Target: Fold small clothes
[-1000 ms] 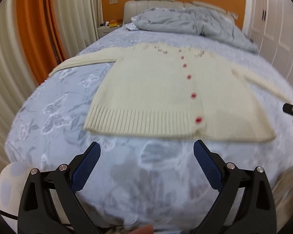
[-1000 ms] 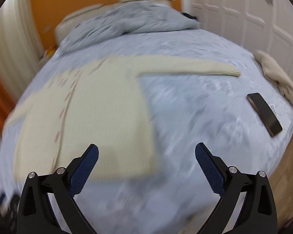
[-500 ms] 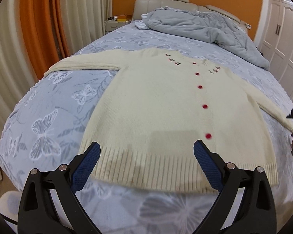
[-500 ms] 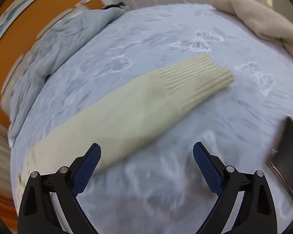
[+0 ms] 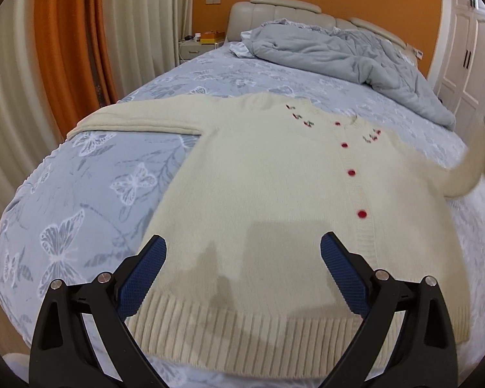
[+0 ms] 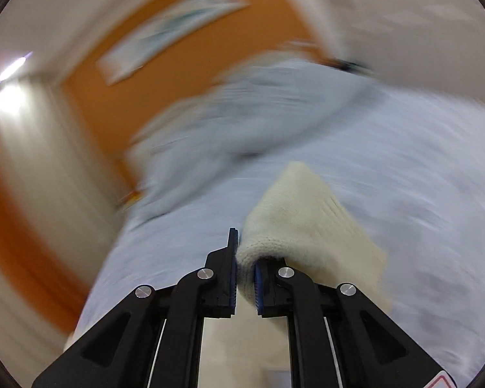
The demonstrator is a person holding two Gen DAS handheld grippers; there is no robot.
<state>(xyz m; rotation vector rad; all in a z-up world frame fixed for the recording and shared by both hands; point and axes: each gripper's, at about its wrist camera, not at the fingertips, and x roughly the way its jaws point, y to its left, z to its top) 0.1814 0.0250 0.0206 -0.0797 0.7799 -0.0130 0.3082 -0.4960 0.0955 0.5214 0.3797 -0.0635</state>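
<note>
A small cream knitted cardigan (image 5: 274, 194) with red buttons lies flat, front up, on the blue butterfly-print bed (image 5: 90, 200). My left gripper (image 5: 242, 258) is open and empty, hovering over the cardigan's lower body near the ribbed hem. Its left sleeve (image 5: 135, 123) lies stretched out to the left. My right gripper (image 6: 245, 271) is shut on the right sleeve's cuff (image 6: 307, 223) and holds it lifted off the bed; the raised sleeve also shows, blurred, at the right edge of the left wrist view (image 5: 472, 168). The right wrist view is heavily blurred.
A crumpled grey duvet (image 5: 339, 51) lies at the head of the bed by the headboard (image 5: 284, 3). A nightstand (image 5: 197, 45) and orange and cream curtains (image 5: 68, 48) stand on the left. White wardrobe doors (image 5: 468, 42) stand on the right.
My right gripper closed on the right sleeve's cuff and lifted it off the bed. My left gripper moved forward over the cardigan's hem, still open.
</note>
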